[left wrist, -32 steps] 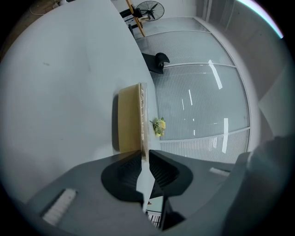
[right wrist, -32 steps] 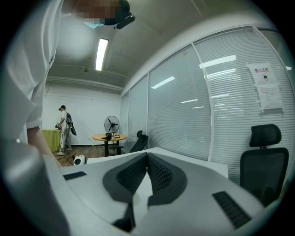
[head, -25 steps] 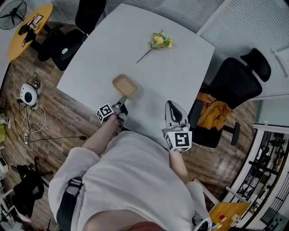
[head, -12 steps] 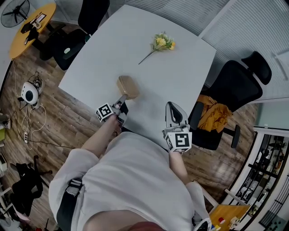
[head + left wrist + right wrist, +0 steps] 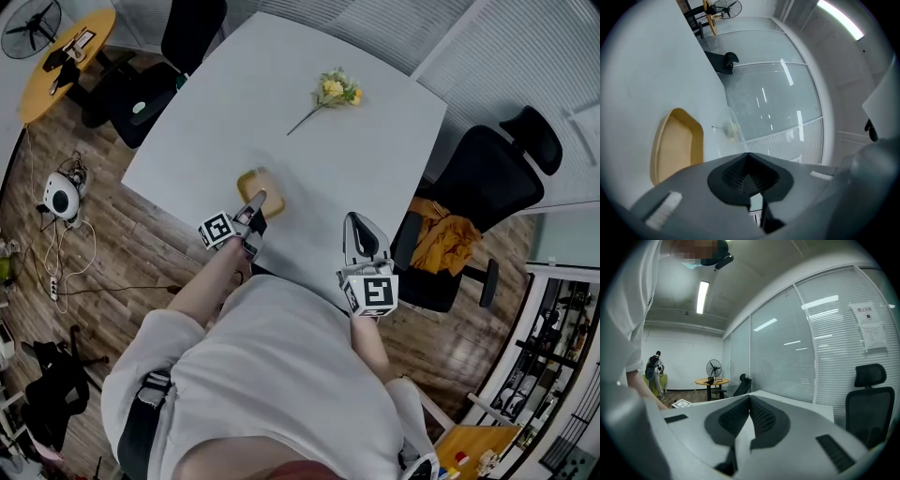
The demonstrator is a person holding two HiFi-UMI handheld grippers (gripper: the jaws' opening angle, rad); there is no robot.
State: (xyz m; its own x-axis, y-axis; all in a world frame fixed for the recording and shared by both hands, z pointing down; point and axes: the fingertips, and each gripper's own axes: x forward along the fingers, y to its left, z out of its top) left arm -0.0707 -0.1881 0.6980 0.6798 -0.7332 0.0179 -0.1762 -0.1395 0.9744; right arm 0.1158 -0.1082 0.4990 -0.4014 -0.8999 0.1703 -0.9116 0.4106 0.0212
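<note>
The shallow tan wooden tray point(image 5: 266, 184) lies free on the white worktop point(image 5: 281, 56) beside the closed, empty left tool point(image 5: 256, 200); the right tool point(image 5: 749, 399) is closed too.

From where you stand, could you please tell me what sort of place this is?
Most likely an office meeting room: a large white table, a black swivel chair beside it, and glass partition walls fitted with blinds.
</note>
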